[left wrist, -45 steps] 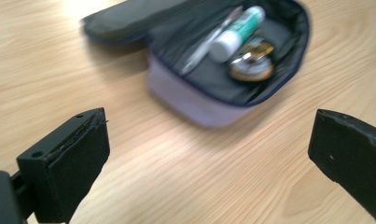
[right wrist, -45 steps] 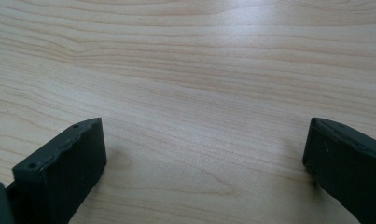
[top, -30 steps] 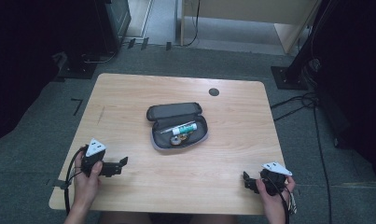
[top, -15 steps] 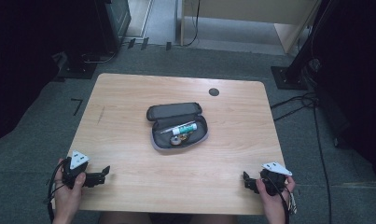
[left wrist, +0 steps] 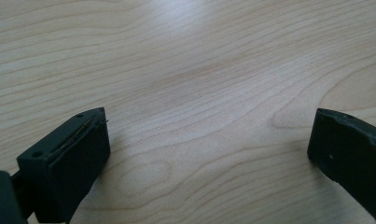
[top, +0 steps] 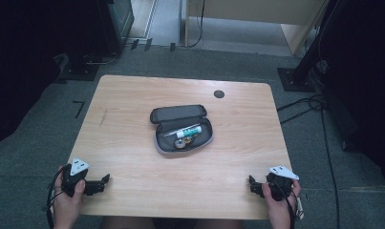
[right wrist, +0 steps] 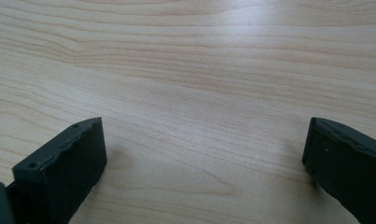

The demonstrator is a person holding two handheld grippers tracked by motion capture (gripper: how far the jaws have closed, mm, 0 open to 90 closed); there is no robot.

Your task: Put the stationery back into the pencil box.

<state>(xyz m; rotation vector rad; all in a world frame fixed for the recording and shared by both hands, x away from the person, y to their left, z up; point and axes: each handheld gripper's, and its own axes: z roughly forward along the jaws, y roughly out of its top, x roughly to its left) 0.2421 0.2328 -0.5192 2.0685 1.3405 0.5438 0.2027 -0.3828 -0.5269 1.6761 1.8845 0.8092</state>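
2 grippers rest at the near corners of the wooden table [top: 133, 105], both with jaws spread wide over bare wood: the left gripper [top: 103, 182] and the right gripper [top: 251, 185]. Well apart from both, the open pencil case [top: 180, 128] lies mid-table, a white tube [top: 188, 131] inside.

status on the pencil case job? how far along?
Done: the dark grey zip pencil case lies open mid-table, with a white-and-green tube and small items inside. In hand: nothing; the left gripper and right gripper rest open at the wooden table's near edge, jaws apart over bare wood. Left: probably any further handling of the case.
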